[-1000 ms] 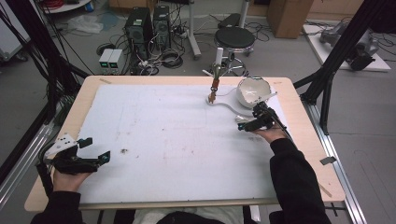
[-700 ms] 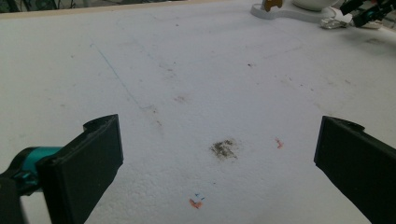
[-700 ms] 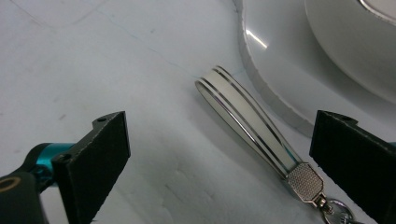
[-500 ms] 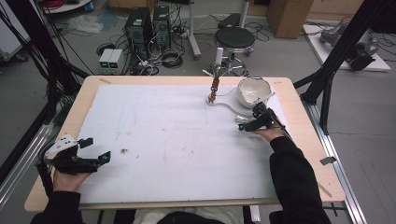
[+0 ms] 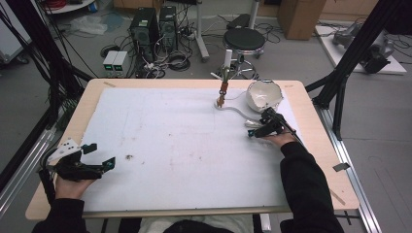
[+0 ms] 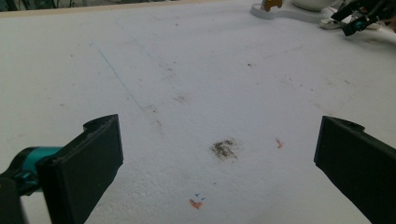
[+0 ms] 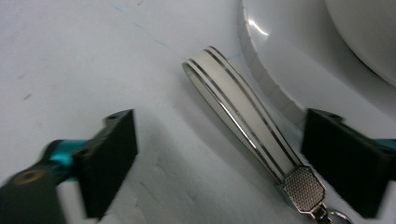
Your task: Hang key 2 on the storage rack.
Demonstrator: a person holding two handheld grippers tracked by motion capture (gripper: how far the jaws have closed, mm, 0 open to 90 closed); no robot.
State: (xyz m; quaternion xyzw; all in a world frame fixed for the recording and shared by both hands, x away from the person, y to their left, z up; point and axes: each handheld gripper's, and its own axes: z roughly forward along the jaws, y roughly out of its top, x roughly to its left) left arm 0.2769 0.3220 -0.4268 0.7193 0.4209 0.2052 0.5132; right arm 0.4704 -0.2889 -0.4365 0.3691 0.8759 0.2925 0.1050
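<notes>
Now the keychain strap (image 7: 243, 112) lies between the right tool's (image 7: 219, 158) spread jaws.

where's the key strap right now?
The white key strap lies flat on the foam board between the right gripper's open jaws in the right gripper view, beside the white bowl at the table's far right.

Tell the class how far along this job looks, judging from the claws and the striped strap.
Done: nothing visibly. In hand: the right claw sits open astride the striped strap, not gripping it. The left claw waits open over the bare white sheet. Left: closing on the strap and lifting it, probably.
</notes>
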